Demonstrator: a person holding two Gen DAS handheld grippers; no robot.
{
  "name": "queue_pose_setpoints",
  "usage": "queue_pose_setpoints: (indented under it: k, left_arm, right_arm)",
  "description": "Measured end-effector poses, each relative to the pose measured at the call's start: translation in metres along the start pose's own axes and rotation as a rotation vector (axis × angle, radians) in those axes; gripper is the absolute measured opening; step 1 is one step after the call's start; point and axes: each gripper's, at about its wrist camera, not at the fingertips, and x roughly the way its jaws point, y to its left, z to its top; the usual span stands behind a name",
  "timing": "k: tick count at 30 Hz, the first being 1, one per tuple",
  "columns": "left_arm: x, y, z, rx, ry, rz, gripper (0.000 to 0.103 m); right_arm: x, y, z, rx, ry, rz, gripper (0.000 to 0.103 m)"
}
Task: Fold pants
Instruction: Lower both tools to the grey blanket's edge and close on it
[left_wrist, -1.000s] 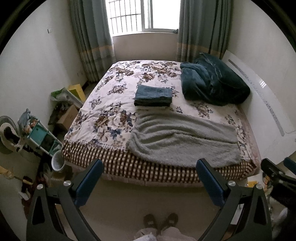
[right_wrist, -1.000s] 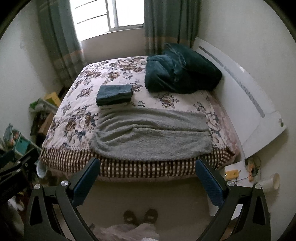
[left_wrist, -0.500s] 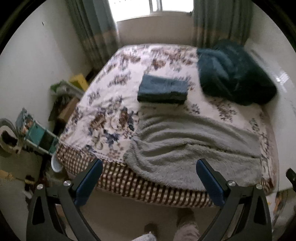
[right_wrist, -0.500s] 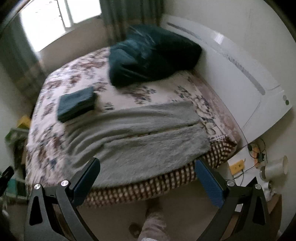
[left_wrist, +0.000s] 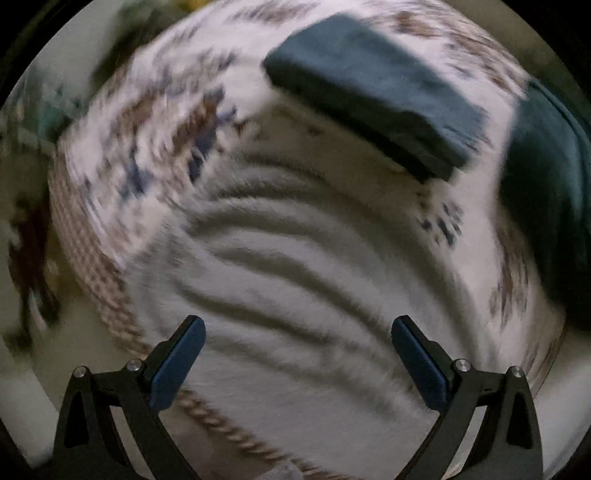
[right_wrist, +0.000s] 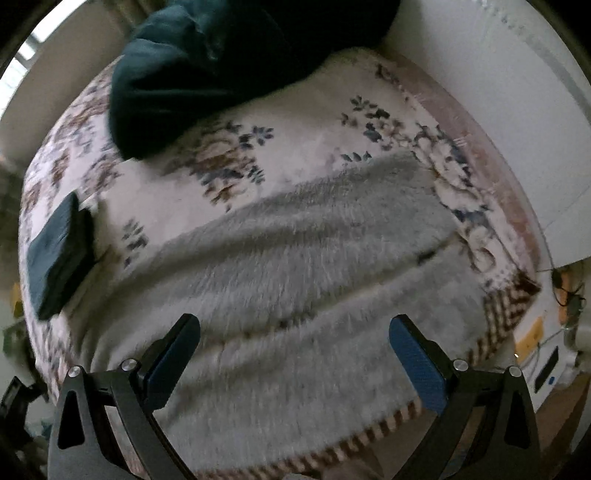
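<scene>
Grey fleecy pants lie spread across the near part of the bed, wrinkled at their left end in the blurred left wrist view. The right wrist view shows their legs lying side by side, reaching toward the bed's right corner. My left gripper hovers open just above the wrinkled left end, nothing between its blue pads. My right gripper is open too, low over the middle and right part of the pants. Neither touches the cloth that I can tell.
A folded dark teal garment lies on the floral bedspread beyond the pants, also seen at the left. A dark teal quilt is bunched at the head end. The white headboard stands at right, with floor clutter below it.
Both grippers have swept forward and down from the foot of the bed to just above the grey pants. The window and floor have left the views. Both stay open.
</scene>
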Motion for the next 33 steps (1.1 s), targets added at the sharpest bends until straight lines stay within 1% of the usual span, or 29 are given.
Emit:
queue_pose_setpoints:
  k: [1, 2, 4, 5, 6, 7, 8, 9, 11, 12, 13, 14, 15, 16, 17, 18, 19, 20, 21, 22, 24, 25, 26, 27, 28, 29, 30, 31, 33]
  left_arm:
    - [0.017, -0.001, 0.013, -0.060, 0.026, -0.014, 0.103]
    - [0.035, 0.000, 0.025, -0.125, 0.047, -0.030, 0.103]
    - [0.070, 0.005, 0.048, -0.270, 0.088, -0.076, 0.103]
    - [0.084, 0.008, 0.059, -0.332, 0.094, -0.101, 0.102]
    - [0.095, 0.006, 0.067, -0.373, 0.094, -0.118, 0.102]
    - [0.105, 0.008, 0.075, -0.413, 0.095, -0.135, 0.102]
    - [0.116, 0.009, 0.083, -0.451, 0.096, -0.150, 0.101]
    - [0.127, 0.010, 0.092, -0.482, 0.096, -0.167, 0.100]
    - [0.146, 0.010, 0.108, -0.512, 0.095, -0.174, 0.087]
    - [0.151, 0.009, 0.112, -0.520, 0.098, -0.178, 0.084]
    - [0.158, 0.008, 0.117, -0.527, 0.098, -0.183, 0.078]
    - [0.162, 0.006, 0.120, -0.528, 0.096, -0.183, 0.072]
    - [0.166, 0.002, 0.125, -0.521, 0.088, -0.180, 0.069]
    - [0.168, -0.001, 0.128, -0.512, 0.082, -0.174, 0.063]
    - [0.169, -0.004, 0.131, -0.502, 0.072, -0.159, 0.052]
    - [0.169, -0.007, 0.132, -0.496, 0.056, -0.142, 0.045]
    - [0.167, -0.009, 0.132, -0.491, 0.035, -0.127, 0.029]
    - [0.164, -0.010, 0.131, -0.489, 0.017, -0.125, 0.018]
    - [0.162, -0.009, 0.129, -0.491, 0.004, -0.129, 0.015]
    - [0.156, -0.009, 0.126, -0.491, -0.013, -0.143, 0.013]
    - [0.145, -0.007, 0.118, -0.473, -0.042, -0.171, 0.010]
    - [0.139, -0.007, 0.115, -0.466, -0.053, -0.188, 0.010]
    - [0.129, -0.007, 0.110, -0.455, -0.066, -0.214, 0.010]
    - [0.122, -0.006, 0.107, -0.450, -0.075, -0.230, 0.010]
    - [0.111, -0.004, 0.102, -0.448, -0.085, -0.255, 0.009]
    - [0.104, -0.002, 0.097, -0.445, -0.092, -0.275, 0.009]
    - [0.091, 0.001, 0.094, -0.437, -0.103, -0.299, 0.009]
    - [0.081, 0.002, 0.091, -0.432, -0.108, -0.319, 0.009]
    - [0.057, 0.009, 0.081, -0.423, -0.119, -0.363, 0.009]
  right_arm:
    - [0.017, 0.002, 0.011, 0.008, 0.006, -0.011, 0.103]
    - [0.044, 0.004, 0.029, 0.021, 0.018, -0.020, 0.103]
    - [0.071, 0.001, 0.039, 0.037, 0.032, -0.036, 0.103]
    - [0.097, 0.001, 0.052, 0.054, 0.046, -0.047, 0.103]
    - [0.105, -0.002, 0.050, 0.062, 0.056, -0.054, 0.103]
    - [0.130, -0.001, 0.060, 0.080, 0.070, -0.065, 0.103]
    - [0.135, -0.006, 0.057, 0.086, 0.077, -0.077, 0.103]
    - [0.153, -0.007, 0.063, 0.098, 0.090, -0.089, 0.103]
    - [0.182, -0.009, 0.071, 0.128, 0.115, -0.107, 0.103]
    - [0.192, -0.011, 0.072, 0.147, 0.126, -0.108, 0.103]
    - [0.198, -0.014, 0.071, 0.159, 0.133, -0.111, 0.103]
    - [0.208, -0.015, 0.074, 0.174, 0.140, -0.120, 0.103]
    - [0.220, -0.015, 0.077, 0.191, 0.148, -0.130, 0.103]
    - [0.228, -0.016, 0.080, 0.205, 0.153, -0.135, 0.103]
    - [0.238, -0.017, 0.083, 0.223, 0.162, -0.141, 0.103]
    - [0.251, -0.017, 0.086, 0.249, 0.177, -0.146, 0.103]
    - [0.257, -0.018, 0.088, 0.262, 0.187, -0.145, 0.103]
    - [0.265, -0.019, 0.089, 0.284, 0.204, -0.145, 0.103]
    - [0.274, -0.020, 0.091, 0.313, 0.223, -0.140, 0.103]
    - [0.278, -0.022, 0.091, 0.332, 0.235, -0.138, 0.101]
    - [0.285, -0.024, 0.093, 0.374, 0.248, -0.136, 0.093]
    - [0.286, -0.024, 0.094, 0.378, 0.250, -0.135, 0.081]
    - [0.286, -0.023, 0.095, 0.376, 0.252, -0.126, 0.067]
    - [0.284, -0.021, 0.096, 0.368, 0.249, -0.123, 0.057]
    - [0.280, -0.020, 0.098, 0.356, 0.242, -0.126, 0.033]
    - [0.272, -0.018, 0.099, 0.334, 0.227, -0.139, 0.012]
    - [0.263, -0.017, 0.100, 0.323, 0.209, -0.134, 0.004]
    - [0.257, -0.016, 0.100, 0.316, 0.196, -0.124, 0.001]
    - [0.229, -0.013, 0.100, 0.277, 0.141, -0.089, 0.000]
